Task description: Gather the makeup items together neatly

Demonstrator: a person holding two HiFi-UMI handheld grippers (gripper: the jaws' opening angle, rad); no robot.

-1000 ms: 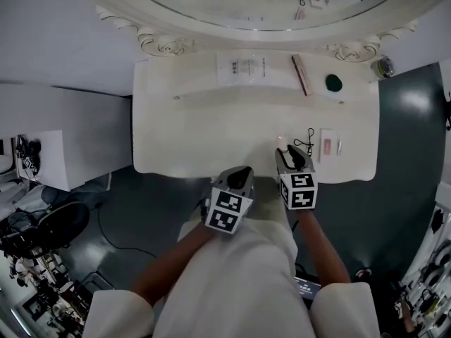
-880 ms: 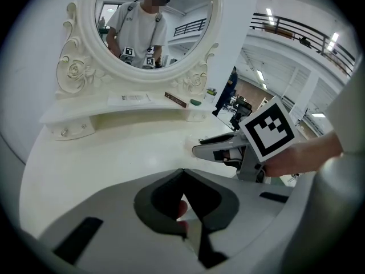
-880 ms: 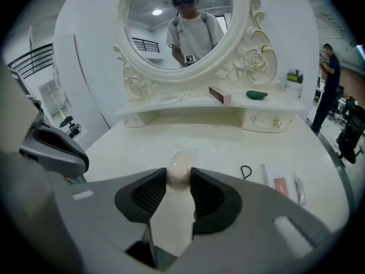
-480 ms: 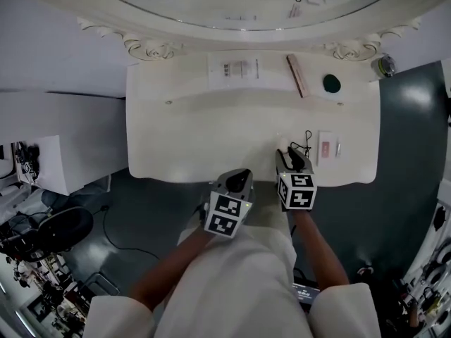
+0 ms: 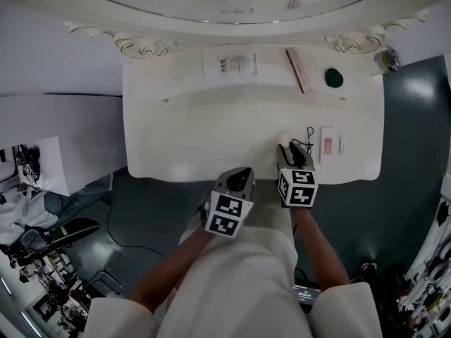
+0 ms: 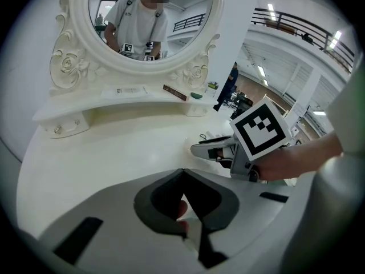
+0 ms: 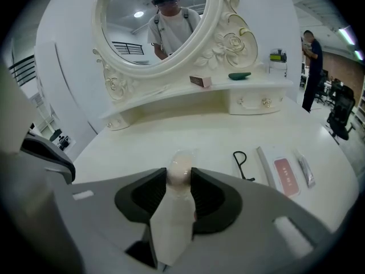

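Note:
My right gripper (image 7: 179,177) is shut on a pale tube with a clear, pinkish cap (image 7: 178,170), held upright just above the front of the white vanity table (image 5: 197,139). In the head view that gripper (image 5: 290,151) hangs over the table's front right edge. Just right of it lie a black wire loop (image 7: 242,164), a flat white case with a pink label (image 7: 280,173) and a small silver tube (image 7: 305,169). On the shelf under the mirror sit a brown stick box (image 5: 297,69), a dark green item (image 5: 333,78) and a white packet (image 5: 229,63). My left gripper (image 6: 182,173) is shut and empty, off the table's front edge.
A carved oval mirror (image 7: 154,21) rises behind the shelf, which has a small drawer with two knobs (image 7: 254,101). A white cabinet (image 5: 63,139) stands left of the table. A person (image 7: 312,53) stands far off at the right. Dark floor surrounds the table.
The right gripper with the tube has sunk slightly toward the table front. The left gripper has stayed where it was. The head view has tilted a little.

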